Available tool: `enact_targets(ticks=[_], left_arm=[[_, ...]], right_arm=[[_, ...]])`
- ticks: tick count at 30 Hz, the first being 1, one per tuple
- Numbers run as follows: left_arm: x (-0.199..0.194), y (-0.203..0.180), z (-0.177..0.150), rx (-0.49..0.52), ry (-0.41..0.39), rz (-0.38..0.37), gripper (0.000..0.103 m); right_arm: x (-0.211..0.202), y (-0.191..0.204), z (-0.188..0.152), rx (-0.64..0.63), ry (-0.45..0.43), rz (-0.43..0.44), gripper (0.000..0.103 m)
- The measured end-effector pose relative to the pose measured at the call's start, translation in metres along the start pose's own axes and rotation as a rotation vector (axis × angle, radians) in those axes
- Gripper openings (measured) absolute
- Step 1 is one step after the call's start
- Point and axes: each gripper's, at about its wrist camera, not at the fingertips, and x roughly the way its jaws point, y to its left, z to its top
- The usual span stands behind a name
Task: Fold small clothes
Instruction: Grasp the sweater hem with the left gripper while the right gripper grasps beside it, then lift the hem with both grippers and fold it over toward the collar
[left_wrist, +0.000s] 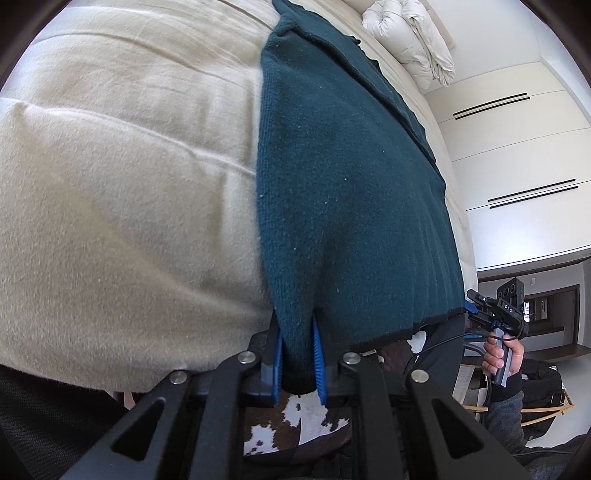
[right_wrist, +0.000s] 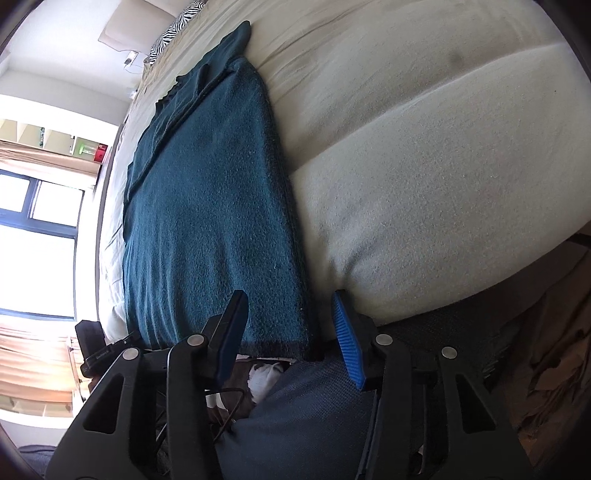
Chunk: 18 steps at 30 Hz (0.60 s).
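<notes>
Cream bedding (left_wrist: 129, 166) fills most of both views, a soft mattress surface with long creases running across it. Our left gripper (left_wrist: 298, 354) pinches the near hem corner of the teal knit garment (left_wrist: 351, 177), its blue-padded fingers (left_wrist: 318, 354) pressed onto the cloth from both sides, so that the fabric bunches down between them. Our right gripper (right_wrist: 291, 332) sits spread apart at the other near corner of the same hem: one finger lies over the knit and the blue pad (right_wrist: 349, 343) of the other stands just off the garment's edge, beside the cream cover, with the dark-trimmed hem between them. We cannot tell whether either finger touches the cloth.

From the left wrist view we also see our right hand (left_wrist: 500, 354) gripping the handle of its tool, just past the hem's far corner. Outward from the grippers, the garment lies flat along the bed, folded lengthwise with a layered edge running along one side and a narrower part reaching away toward the far end. Beyond it, a white duvet (left_wrist: 410, 40) is heaped up, with white cabinet doors (left_wrist: 517, 155) behind. In the right wrist view a bright window (right_wrist: 40, 240) stands beside the bed, and a cowhide-patterned rug (left_wrist: 295, 417) shows below the left gripper.
</notes>
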Motion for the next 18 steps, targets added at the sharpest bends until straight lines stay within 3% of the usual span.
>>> enact_targets(ticks=[10, 18], left_arm=[[-0.012, 0.004, -0.002, -0.001, -0.028, -0.002, 0.012], [-0.033, 0.000, -0.003, -0.018, -0.102, -0.082, 0.011]], right_arm=[[0.005, 0.010, -0.007, -0.071, -0.004, -0.051, 0.012], [-0.011, 0.031, -0.016, -0.124, -0.085, -0.029, 0.007]])
